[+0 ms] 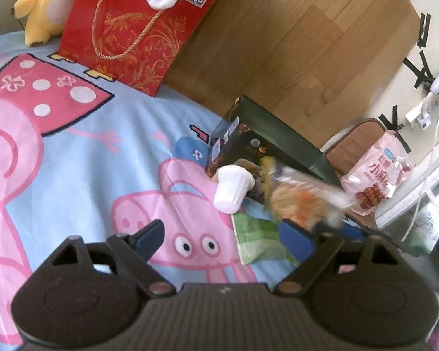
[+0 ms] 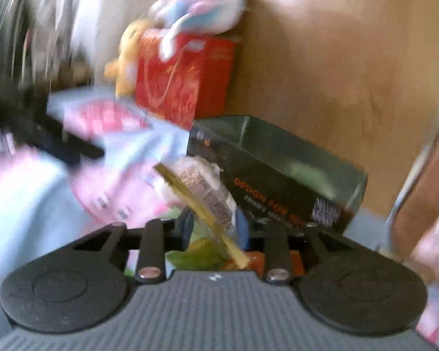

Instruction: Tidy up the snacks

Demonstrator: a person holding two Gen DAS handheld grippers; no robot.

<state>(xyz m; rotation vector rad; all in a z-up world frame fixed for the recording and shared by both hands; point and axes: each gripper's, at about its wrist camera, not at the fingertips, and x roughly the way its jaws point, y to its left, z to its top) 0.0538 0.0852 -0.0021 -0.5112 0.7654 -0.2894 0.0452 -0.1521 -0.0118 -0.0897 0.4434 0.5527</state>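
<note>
The right gripper (image 2: 212,223) pinches a clear snack packet (image 2: 196,187) beside the dark box (image 2: 278,169). Only the left view shows the left gripper (image 1: 222,234) spread wide near a white cup (image 1: 232,187).

My right wrist view is smeared throughout. The printed sheet (image 2: 38,193), red gift bag (image 2: 184,79) and plush toys (image 2: 202,3) show as streaks; the lettering on the dark box (image 2: 278,169) is only partly legible. The clear-wrapped snack (image 2: 202,193) between the fingers of my right gripper (image 2: 213,225) is blurred, its contents uncertain. In my left wrist view, that same packet (image 1: 298,199) is smeared and covers part of the box (image 1: 278,137). The yellow plush (image 1: 41,5) is cut off by the top edge. The green packet (image 1: 257,239) lies partly behind a blue fingertip (image 1: 297,239).
</note>
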